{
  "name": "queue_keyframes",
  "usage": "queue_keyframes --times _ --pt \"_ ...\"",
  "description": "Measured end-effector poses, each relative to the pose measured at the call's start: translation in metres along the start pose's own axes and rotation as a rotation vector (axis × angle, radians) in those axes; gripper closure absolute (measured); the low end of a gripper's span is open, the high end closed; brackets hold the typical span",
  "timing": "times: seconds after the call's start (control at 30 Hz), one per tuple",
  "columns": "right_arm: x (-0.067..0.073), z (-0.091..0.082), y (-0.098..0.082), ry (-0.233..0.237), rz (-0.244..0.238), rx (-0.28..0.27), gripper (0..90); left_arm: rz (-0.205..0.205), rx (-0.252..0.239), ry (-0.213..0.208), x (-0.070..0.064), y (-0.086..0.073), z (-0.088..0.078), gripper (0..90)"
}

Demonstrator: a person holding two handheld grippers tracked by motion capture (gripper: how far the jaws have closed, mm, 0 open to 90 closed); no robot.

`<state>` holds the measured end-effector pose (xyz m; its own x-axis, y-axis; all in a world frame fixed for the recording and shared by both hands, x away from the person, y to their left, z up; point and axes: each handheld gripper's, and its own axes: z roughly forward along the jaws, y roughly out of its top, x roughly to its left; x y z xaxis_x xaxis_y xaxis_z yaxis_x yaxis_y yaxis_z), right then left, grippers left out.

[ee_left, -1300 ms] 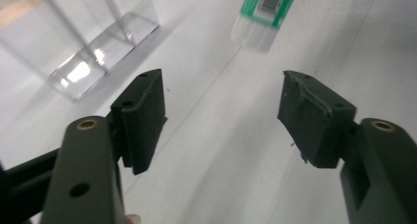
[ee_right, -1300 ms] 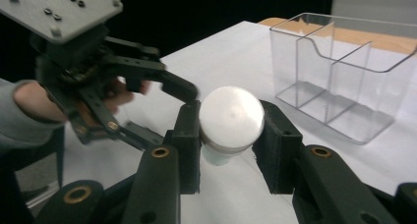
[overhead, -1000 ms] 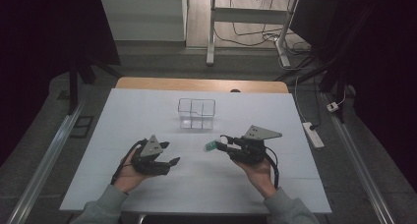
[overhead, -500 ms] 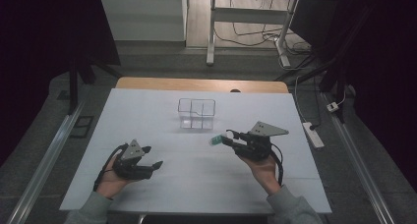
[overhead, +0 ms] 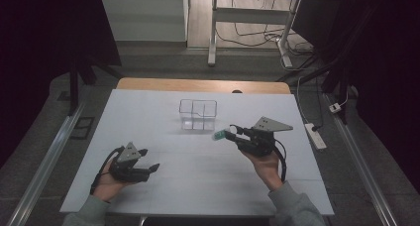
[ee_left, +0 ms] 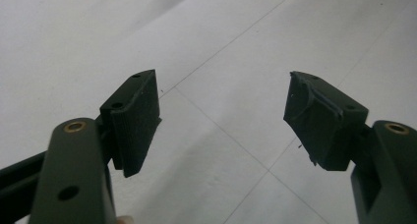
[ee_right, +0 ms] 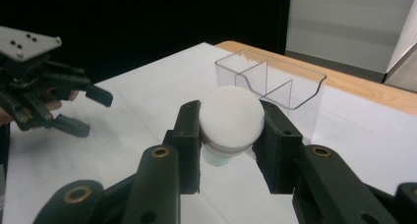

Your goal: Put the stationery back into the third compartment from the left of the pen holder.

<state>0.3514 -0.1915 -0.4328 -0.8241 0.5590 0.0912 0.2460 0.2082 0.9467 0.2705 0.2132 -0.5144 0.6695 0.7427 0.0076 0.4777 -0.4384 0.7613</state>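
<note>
The right gripper (ee_right: 230, 135) has its pads pinching a small white-topped, pale green cap (ee_right: 231, 123), one pad on each side. In the high view the cap (overhead: 219, 135) sticks out of that gripper (overhead: 231, 133) toward the table's middle, held above the white table (overhead: 198, 186). Just beyond it stands a clear bin (overhead: 198, 114), divided into compartments and apart from the cap; in the right gripper view the bin (ee_right: 275, 81) rises right behind the cap.

The left gripper (ee_left: 221, 121) has its jaws spread wide with nothing between them, only bare table below; they have just been opening. In the high view it (overhead: 148, 167) sits low over the table's near left part, well apart from the cap and the bin.
</note>
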Motion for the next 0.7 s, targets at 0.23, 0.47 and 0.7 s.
queue_keyframes --times 0.23,0.47,0.7 --pt "-0.01 0.005 0.017 -0.029 -0.004 -0.016 65.1 -0.004 0.004 0.003 0.001 -0.001 0.001 28.7" --pt "-0.03 0.017 0.029 -0.065 0.021 -0.01 65.1 0.003 0.011 0.004 0.0 0.0 0.002 28.2" --pt "-0.043 0.036 0.04 -0.087 0.043 -0.003 65.0 0.008 0.018 -0.001 0.0 -0.001 0.003 27.8"
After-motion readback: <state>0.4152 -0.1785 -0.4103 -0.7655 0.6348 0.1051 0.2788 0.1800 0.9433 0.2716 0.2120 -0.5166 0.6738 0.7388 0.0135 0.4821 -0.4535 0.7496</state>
